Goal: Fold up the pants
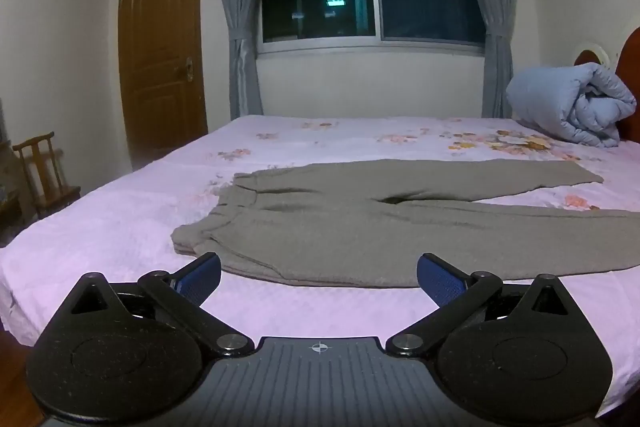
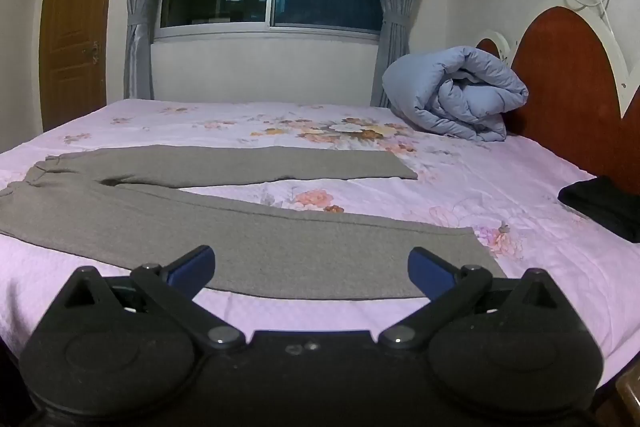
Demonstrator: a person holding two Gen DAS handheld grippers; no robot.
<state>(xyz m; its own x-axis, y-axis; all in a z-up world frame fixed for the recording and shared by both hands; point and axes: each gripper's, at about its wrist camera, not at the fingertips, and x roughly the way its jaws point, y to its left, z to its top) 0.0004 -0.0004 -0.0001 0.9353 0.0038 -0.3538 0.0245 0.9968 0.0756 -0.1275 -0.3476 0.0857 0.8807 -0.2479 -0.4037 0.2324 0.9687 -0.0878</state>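
pants [image 1: 360, 227] lie flat on the bed [image 1: 120, 211], legs spread apart; left tool [image 1: 319, 277] and right tool [image 2: 311, 269] hover released near the bed's edge.

- From my left wrist view, the near leg of the pants [image 1: 400, 239] runs off the right edge; its cuff is unseen.
- In my right wrist view, the waistband end is cut off at left.
- A dark garment [image 2: 604, 203] leaves the right edge; type undeterminable.
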